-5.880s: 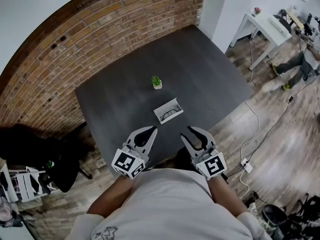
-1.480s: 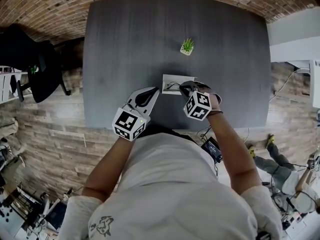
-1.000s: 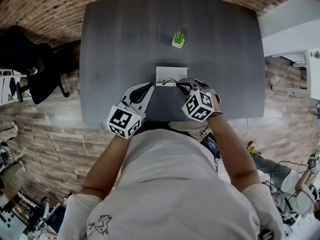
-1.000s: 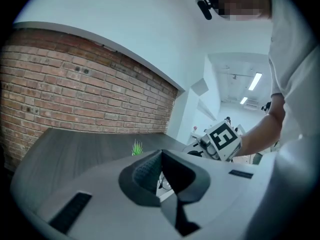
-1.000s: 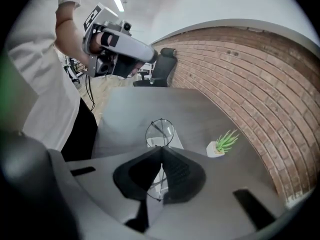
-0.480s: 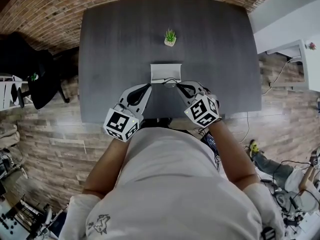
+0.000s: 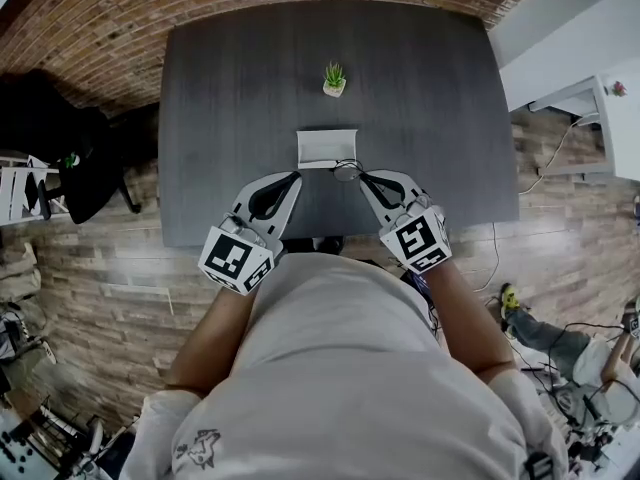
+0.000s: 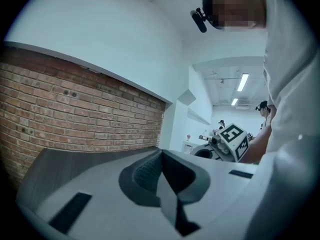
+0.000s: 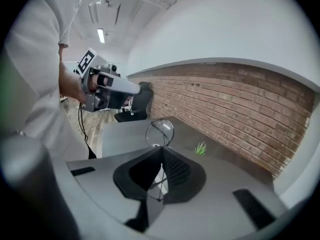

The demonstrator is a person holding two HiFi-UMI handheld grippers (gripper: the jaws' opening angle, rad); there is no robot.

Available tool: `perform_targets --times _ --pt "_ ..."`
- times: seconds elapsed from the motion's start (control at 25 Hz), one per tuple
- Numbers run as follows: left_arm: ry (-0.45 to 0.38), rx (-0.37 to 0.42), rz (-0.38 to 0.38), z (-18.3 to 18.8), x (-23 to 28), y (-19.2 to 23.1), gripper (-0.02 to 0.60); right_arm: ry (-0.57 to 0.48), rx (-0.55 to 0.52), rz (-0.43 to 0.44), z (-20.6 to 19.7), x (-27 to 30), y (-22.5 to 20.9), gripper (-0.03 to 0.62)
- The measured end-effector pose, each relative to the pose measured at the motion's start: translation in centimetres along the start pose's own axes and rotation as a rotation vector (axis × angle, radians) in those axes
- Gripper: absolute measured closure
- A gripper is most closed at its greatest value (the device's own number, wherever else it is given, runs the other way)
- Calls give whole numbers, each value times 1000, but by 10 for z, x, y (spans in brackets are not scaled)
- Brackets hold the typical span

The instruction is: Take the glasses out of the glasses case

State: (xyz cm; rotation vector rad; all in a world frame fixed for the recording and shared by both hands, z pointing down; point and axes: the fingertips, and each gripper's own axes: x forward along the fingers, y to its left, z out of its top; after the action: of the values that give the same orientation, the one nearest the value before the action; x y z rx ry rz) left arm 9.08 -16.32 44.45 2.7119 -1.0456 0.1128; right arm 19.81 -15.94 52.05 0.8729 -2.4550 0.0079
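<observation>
On the dark table [image 7: 230, 98] the white glasses case [image 7: 326, 149] lies open, and I see nothing inside it. The thin wire-framed glasses [image 7: 347, 171] hang in the air just in front of the case. My right gripper [image 7: 363, 177] is shut on their frame. In the right gripper view a round lens [image 9: 160, 132] sticks out past the shut gripper [image 9: 161, 150], and thin wire crosses between the jaws. My left gripper [image 7: 294, 179] hovers left of the glasses; its jaws [image 8: 161, 152] are shut with nothing between them. The right gripper's marker cube [image 8: 234, 137] shows in the left gripper view.
A small potted plant [image 7: 334, 78] stands behind the case, also visible as a green tuft [image 9: 201, 147]. A brick wall [image 7: 120, 18] runs behind the table. A black chair [image 7: 60, 133] stands on the floor to the left, and a white table [image 7: 585, 98] to the right.
The right gripper has drawn back from the case and risen with the glasses, which now hang clear of it. The left gripper has risen too.
</observation>
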Motion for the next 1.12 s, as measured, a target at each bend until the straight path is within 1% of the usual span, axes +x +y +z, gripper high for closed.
perform_targets --times 0.16,0.4,0.56,0.68,0.88,1.12 --pt "-15 7 6 10 -2 -4 571 -55 4 -30 14 -13 -4 582" --pt "-26 30 15 28 -11 -12 571 -108 26 -48 27 -26 -7 582" --pt "-15 49 8 30 -21 -10 571 -143 33 -59 40 -27 -3 582" --pt "-16 45 2 30 -27 -6 571 -156 37 -72 44 -29 5 582" --pt "-26 37 -37 34 -37 -5 571 -160 45 -106 57 -32 18 582" --pt "-22 50 -83 34 -76 5 571 -163 50 -143 84 -31 47 582"
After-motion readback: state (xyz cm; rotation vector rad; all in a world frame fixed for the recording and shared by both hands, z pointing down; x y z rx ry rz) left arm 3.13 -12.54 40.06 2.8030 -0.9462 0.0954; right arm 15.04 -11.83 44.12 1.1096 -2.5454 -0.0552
